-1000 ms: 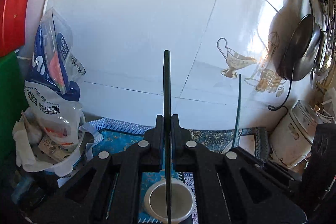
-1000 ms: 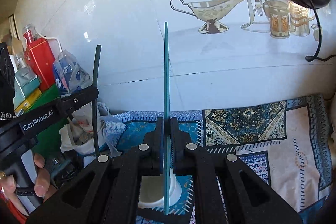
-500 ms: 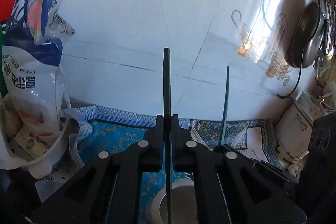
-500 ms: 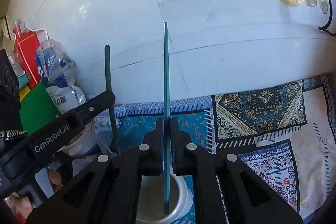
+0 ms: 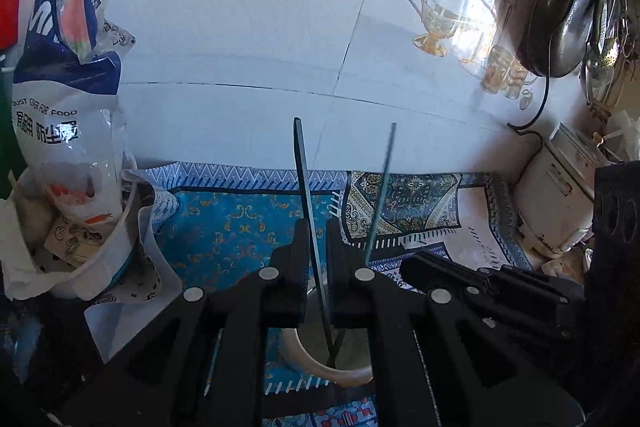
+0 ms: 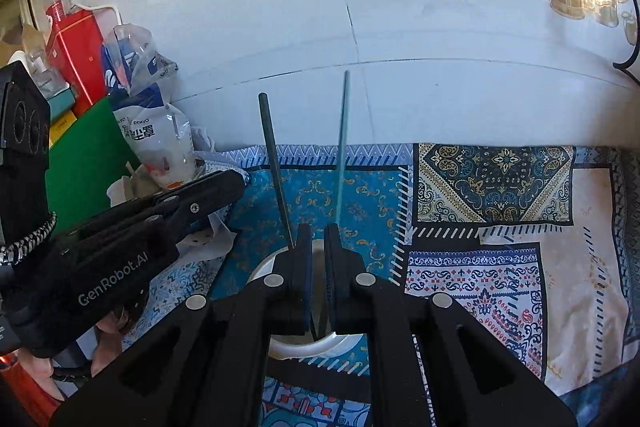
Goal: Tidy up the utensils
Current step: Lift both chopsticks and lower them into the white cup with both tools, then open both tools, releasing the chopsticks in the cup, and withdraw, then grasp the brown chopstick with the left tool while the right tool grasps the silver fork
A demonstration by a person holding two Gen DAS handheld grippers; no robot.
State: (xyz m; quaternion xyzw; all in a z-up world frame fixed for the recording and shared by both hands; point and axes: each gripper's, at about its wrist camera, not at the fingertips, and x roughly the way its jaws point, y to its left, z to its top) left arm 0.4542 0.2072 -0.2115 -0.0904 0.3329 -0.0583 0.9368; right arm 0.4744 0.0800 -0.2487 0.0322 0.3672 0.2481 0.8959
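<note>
A dark chopstick (image 5: 304,183) leans left between the slightly parted jaws of my left gripper (image 5: 318,251), its lower end inside a white cup (image 5: 340,373) under the fingers. A teal chopstick (image 6: 342,143) leans in the same cup (image 6: 304,349), passing between the slightly parted jaws of my right gripper (image 6: 318,247). Neither stick looks clamped. The teal stick (image 5: 380,191) also shows in the left wrist view, the dark one (image 6: 274,167) in the right wrist view. My left gripper (image 6: 236,183) sits close on the left of the right one.
The cup stands on a blue patterned cloth (image 6: 492,227) against a white tiled wall (image 5: 248,39). Bags and a tub (image 5: 68,155) crowd the left. A rice cooker (image 5: 556,203) and a hanging pan (image 5: 560,19) are at the right. Red and green boxes (image 6: 80,131) stand far left.
Both grippers have opened a little and let go of their chopsticks. The sticks, held upright before, now lean loosely in the cup. Both grippers have dropped lower toward the cup.
</note>
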